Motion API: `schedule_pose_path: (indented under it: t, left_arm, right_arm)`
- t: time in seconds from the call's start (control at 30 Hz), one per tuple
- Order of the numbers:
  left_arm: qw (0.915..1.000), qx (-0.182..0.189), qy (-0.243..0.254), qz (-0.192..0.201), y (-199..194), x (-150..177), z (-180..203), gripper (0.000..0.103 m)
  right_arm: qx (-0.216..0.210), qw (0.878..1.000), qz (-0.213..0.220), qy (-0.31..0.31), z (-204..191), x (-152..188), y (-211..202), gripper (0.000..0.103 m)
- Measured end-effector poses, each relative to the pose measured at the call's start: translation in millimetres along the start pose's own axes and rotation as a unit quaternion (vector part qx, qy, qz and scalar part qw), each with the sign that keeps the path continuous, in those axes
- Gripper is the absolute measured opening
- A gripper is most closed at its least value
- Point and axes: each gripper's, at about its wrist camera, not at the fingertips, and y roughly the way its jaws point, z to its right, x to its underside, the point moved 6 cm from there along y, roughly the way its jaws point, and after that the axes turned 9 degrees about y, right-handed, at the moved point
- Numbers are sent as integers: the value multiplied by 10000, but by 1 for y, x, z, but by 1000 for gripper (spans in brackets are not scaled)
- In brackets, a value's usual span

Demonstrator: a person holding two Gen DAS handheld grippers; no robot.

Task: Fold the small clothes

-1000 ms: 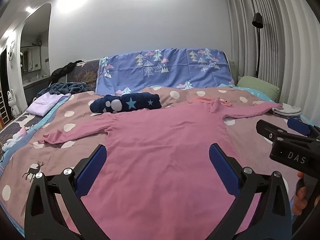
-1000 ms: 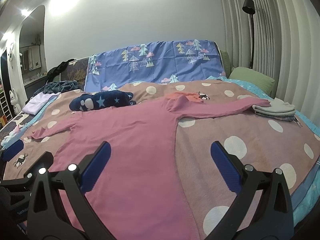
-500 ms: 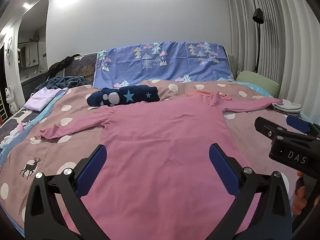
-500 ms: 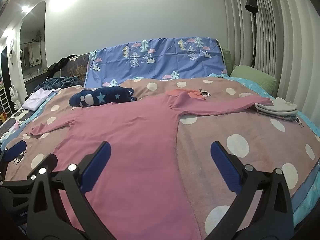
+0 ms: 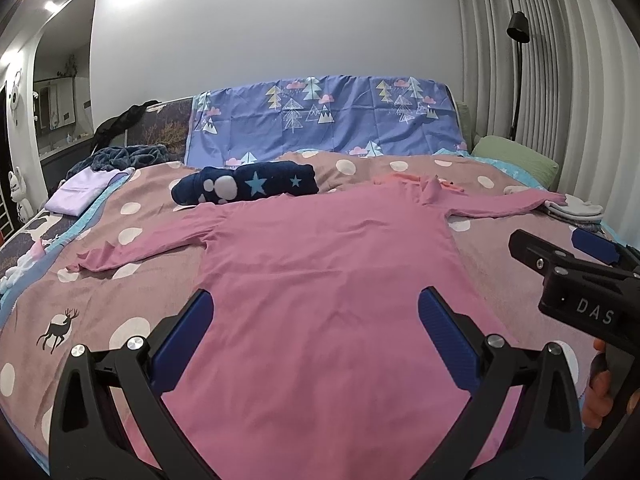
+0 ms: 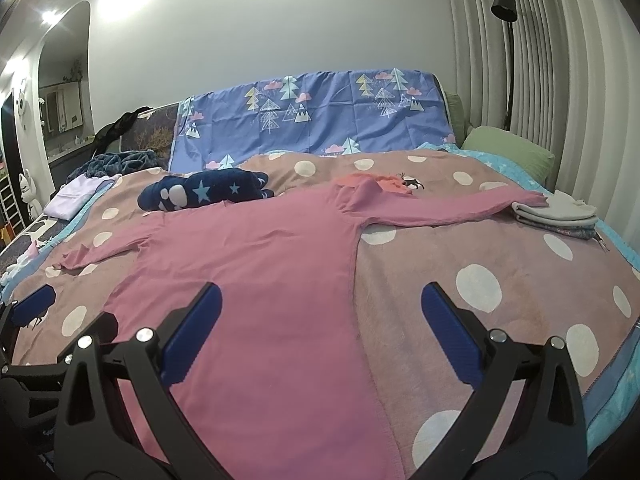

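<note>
A pink long-sleeved shirt (image 5: 320, 264) (image 6: 256, 264) lies flat on the bed with both sleeves spread out. Its hem end is nearest the cameras. My left gripper (image 5: 316, 336) hovers open over the lower middle of the shirt, blue pads wide apart and nothing between them. Open too, my right gripper (image 6: 320, 328) sits above the shirt's right edge near the hem. In the left wrist view the right gripper (image 5: 568, 256) shows at the right side, held by a hand (image 5: 600, 396).
A brown polka-dot blanket (image 6: 480, 264) covers the bed. A rolled navy star garment (image 5: 244, 188) lies beyond the shirt. Folded grey-white clothes (image 6: 556, 216) are stacked at the right sleeve's end. A lilac folded piece (image 5: 80, 196) sits far left. A green pillow (image 6: 508, 148) and floor lamp (image 6: 504, 4) stand at the back right.
Both cameras have tilted or dropped slightly, so the bed fills more of the view. The shirt lies as before and both grippers stay open.
</note>
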Motion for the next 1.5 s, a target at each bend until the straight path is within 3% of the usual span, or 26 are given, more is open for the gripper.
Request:
schedule_pose_path:
  t: [0.93, 1.17, 1.27, 1.37, 1.43, 1.5]
  left_arm:
    - [9994, 95, -224, -237, 12, 16, -13, 102]
    - [9973, 334, -472, -458, 30, 20, -26, 102]
    - [9936, 491, -776, -661, 43, 23, -45, 102]
    - [9889, 388, -1170, -831, 59, 26, -82, 102]
    - [9846, 257, -1480, -897, 69, 30, -118, 102]
    - [9787, 163, -1822, -928, 82, 35, -159, 102]
  right_arm:
    - [63, 9998, -150, -120, -12, 12, 14, 101]
    - [95, 9992, -268, -277, -25, 15, 30, 101]
    - [52, 9987, -332, -381, -31, 13, 39, 101]
    - [20, 9984, -335, -450, -36, 8, 47, 101]
    - [65, 9978, -273, -608, -41, 4, 54, 100]
    - [17, 9959, -261, -865, -50, 2, 64, 93]
